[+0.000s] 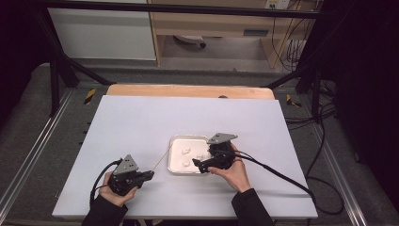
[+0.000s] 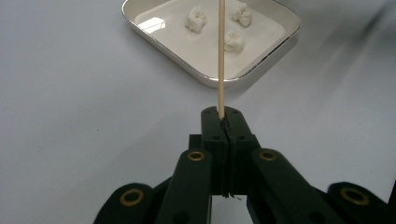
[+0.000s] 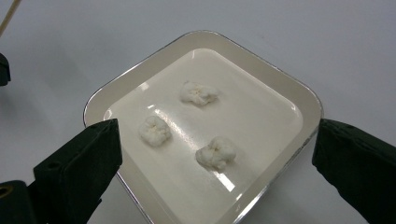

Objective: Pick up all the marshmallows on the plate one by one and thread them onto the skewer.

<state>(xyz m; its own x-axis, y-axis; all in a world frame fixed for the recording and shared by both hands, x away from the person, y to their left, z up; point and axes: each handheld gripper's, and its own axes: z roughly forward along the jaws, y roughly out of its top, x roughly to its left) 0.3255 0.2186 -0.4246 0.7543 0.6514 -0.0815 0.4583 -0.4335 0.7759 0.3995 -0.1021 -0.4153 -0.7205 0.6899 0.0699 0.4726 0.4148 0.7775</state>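
A shallow white square tray (image 1: 175, 141) lies mid-table with three white fluffy lumps (image 1: 186, 151) in it. Lower left of the tray, my left gripper (image 1: 149, 174) is shut on a thin wooden skewer (image 1: 161, 160) that slants up toward it. In the left gripper view the skewer (image 2: 221, 56) rises from the closed jaws (image 2: 221, 117) over the tray's near rim (image 2: 224, 81), beside one of the lumps (image 2: 233, 41). My right gripper (image 1: 197, 165) hovers at the tray's right side. In the right gripper view its jaws (image 3: 215, 137) stand open wide, straddling the tray (image 3: 289, 88) above the lumps (image 3: 216, 153).
The white tabletop (image 1: 141, 122) has free room around the tray. A wooden strip (image 1: 188, 91) runs along the far edge. Black cables (image 1: 282, 174) trail from the right gripper across the table's right side. Black frame bars (image 1: 61, 66) stand beyond the table.
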